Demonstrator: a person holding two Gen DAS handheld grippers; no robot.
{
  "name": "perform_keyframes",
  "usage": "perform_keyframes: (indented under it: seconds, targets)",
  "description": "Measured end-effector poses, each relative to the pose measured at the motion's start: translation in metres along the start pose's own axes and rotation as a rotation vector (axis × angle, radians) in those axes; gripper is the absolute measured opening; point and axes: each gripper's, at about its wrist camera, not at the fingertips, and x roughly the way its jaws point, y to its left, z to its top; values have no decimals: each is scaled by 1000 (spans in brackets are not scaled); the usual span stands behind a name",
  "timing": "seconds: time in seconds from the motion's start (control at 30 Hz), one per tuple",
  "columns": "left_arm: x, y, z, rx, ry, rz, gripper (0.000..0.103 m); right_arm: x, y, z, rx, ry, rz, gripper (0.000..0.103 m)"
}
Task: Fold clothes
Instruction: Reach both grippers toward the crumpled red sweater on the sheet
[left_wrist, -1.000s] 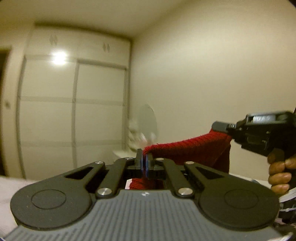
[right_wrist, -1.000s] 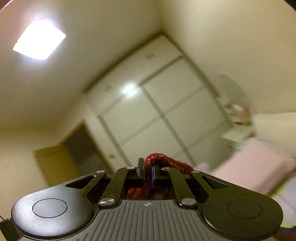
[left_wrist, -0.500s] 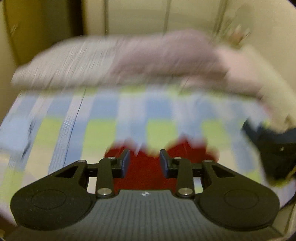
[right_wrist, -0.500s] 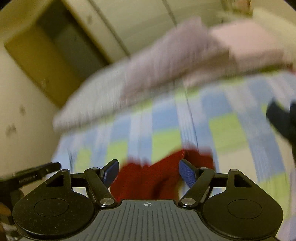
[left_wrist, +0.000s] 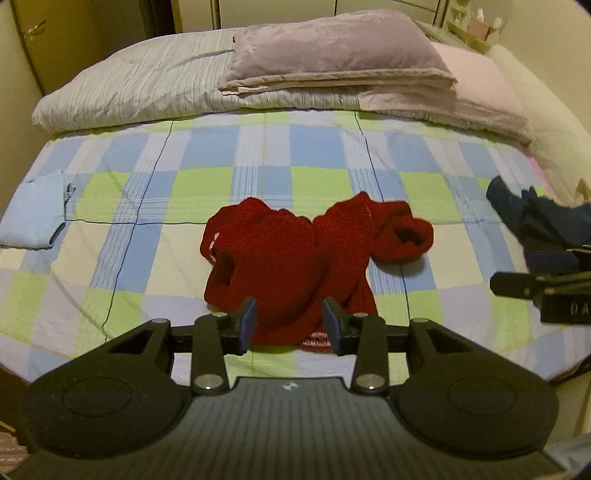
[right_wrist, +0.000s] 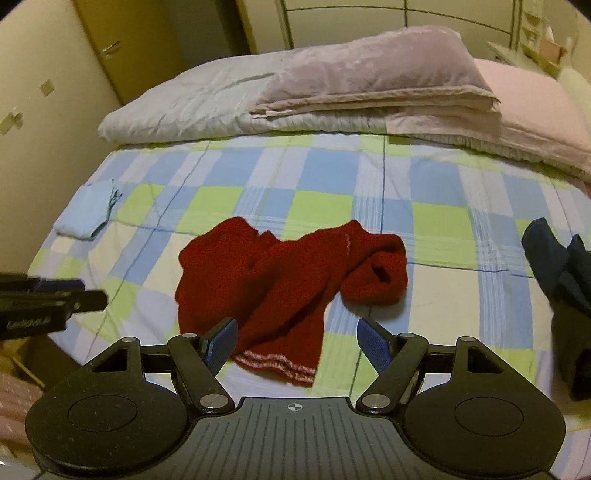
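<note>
The checked bedspread (left_wrist: 258, 155) carries the red sweater (left_wrist: 280, 254), rumpled and unfolded in a heap at its middle — long axis running crosswise, striped hem (right_wrist: 275, 363) nearest. Both grippers hang just short of that hem, jaws apart and empty: left gripper (left_wrist: 290, 325) moderately open, right gripper (right_wrist: 295, 341) wider (neither clearly nearer).

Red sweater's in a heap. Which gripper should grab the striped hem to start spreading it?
Probably right. The striped hem lies just ahead of the open right gripper; in the left wrist view, only a sliver shows near the right finger of the left gripper.

Bare checked bedspread (left_wrist: 155, 258) around crumpled red sweater (left_wrist: 288, 254)
</note>
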Motion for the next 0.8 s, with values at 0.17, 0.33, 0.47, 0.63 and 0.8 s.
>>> perform_keyframes:
  seconds: [0.17, 0.33, 0.47, 0.63, 0.8]
  targets:
    - [-17, -28, -20, 4, -6, 37, 37, -21, -11, -31, 3, 22, 31, 75]
    - [-33, -54, -50, -14, 6, 68, 37, -46, -27, -63, 10, 16, 32, 75]
    - [-46, -70, -73, -18, 13, 85, 38, -59, -37, -90, 8, 15, 48, 75]
    - [-55, -78, -95, -37, 29, 105, 39, -70, -42, -113, 5, 17, 63, 75]
    - [-61, -75, -108, -61, 26, 114, 39, -82, -47, -119, -4, -20, 60, 75]
